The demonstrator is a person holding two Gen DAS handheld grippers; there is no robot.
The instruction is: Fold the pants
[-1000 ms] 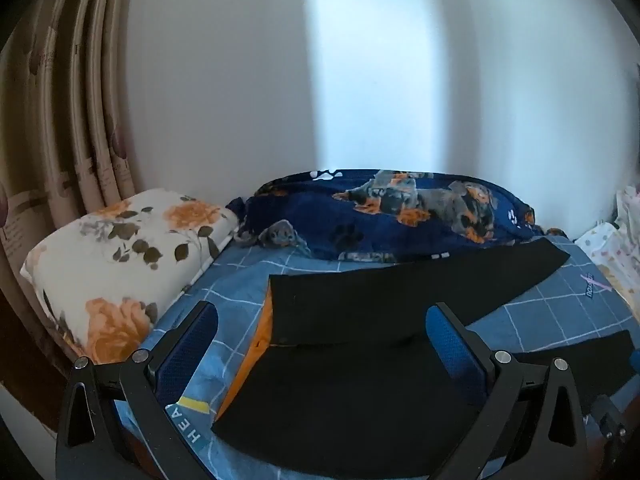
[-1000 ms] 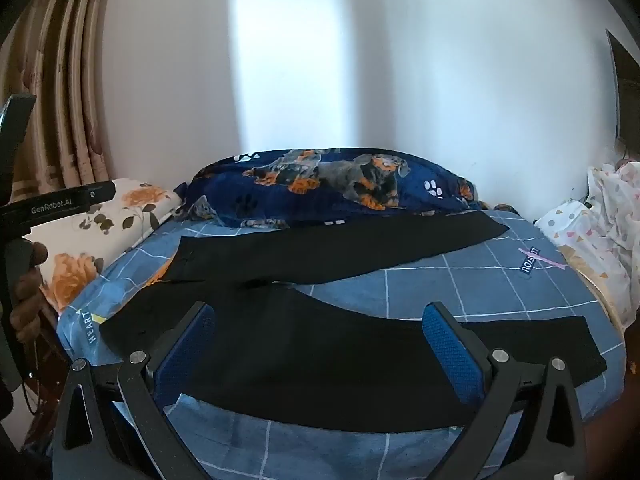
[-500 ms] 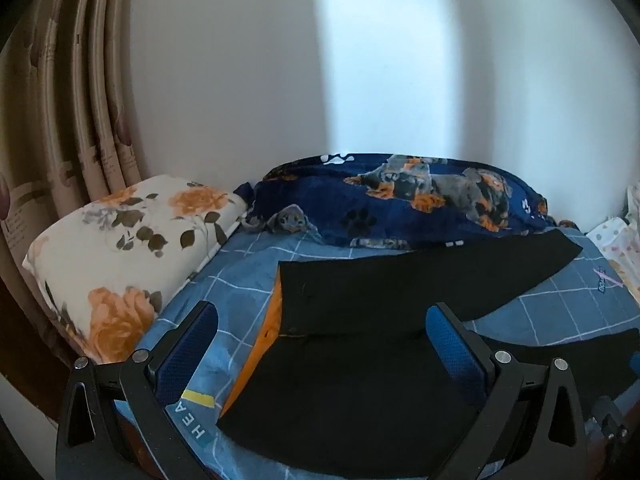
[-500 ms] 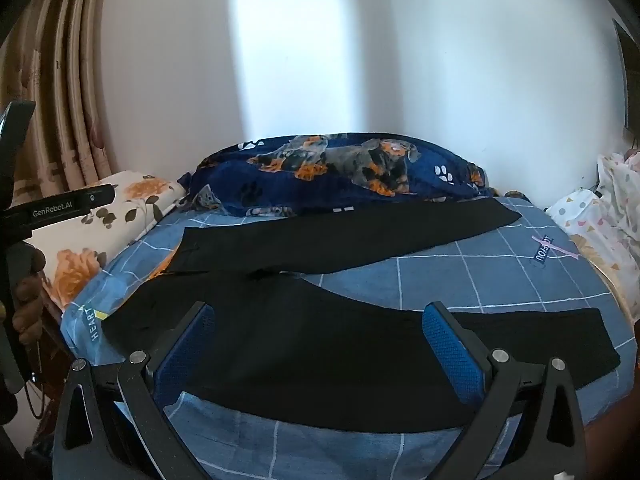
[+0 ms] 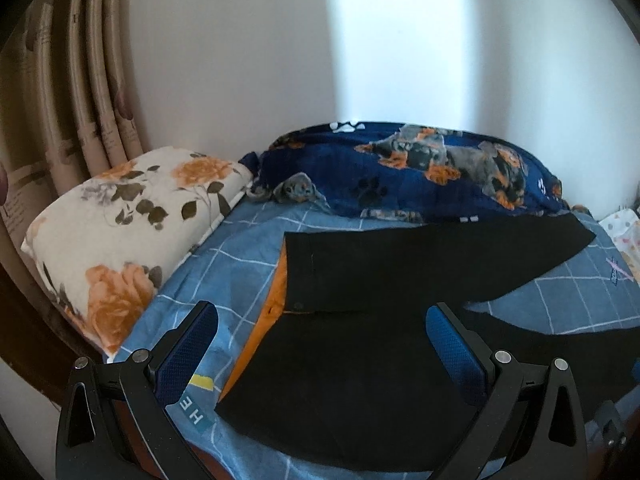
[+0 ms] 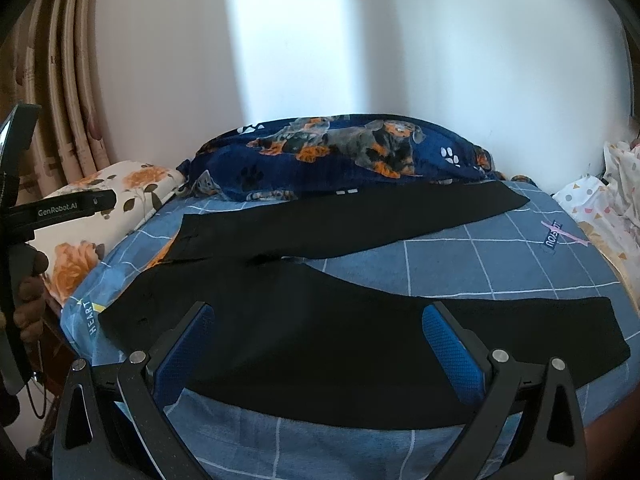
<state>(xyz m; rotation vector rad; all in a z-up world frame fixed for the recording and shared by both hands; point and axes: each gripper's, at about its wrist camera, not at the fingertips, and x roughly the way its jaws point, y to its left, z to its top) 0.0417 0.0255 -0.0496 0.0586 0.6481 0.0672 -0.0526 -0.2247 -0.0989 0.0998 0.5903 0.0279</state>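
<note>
Not much has changed over the last second, honestly. Both cameras have just crept a little nearer to the bed [image 6: 500, 264], so the floral pillow [image 5: 132, 216] at far left and the dog-print blanket [image 6: 340, 156] along the wall sit a bit lower and bigger in view than a second ago. The black pants [image 6: 320, 320] haven't budged: spread flat on the blue checked sheet, waistband to the left with an orange lining showing at its edge, one leg running along the far side by the blanket, the other along the near edge, the two splayed apart toward the right.

The left gripper [image 5: 320, 344] hovers over the waistband end, fingers wide apart and holding nothing. The right gripper [image 6: 320, 344] hangs above the near leg, also spread open and empty.

So the folding hasn't started; this looks like the approach. The likely first job is pinching the near leg and laying it over the far one.
</note>
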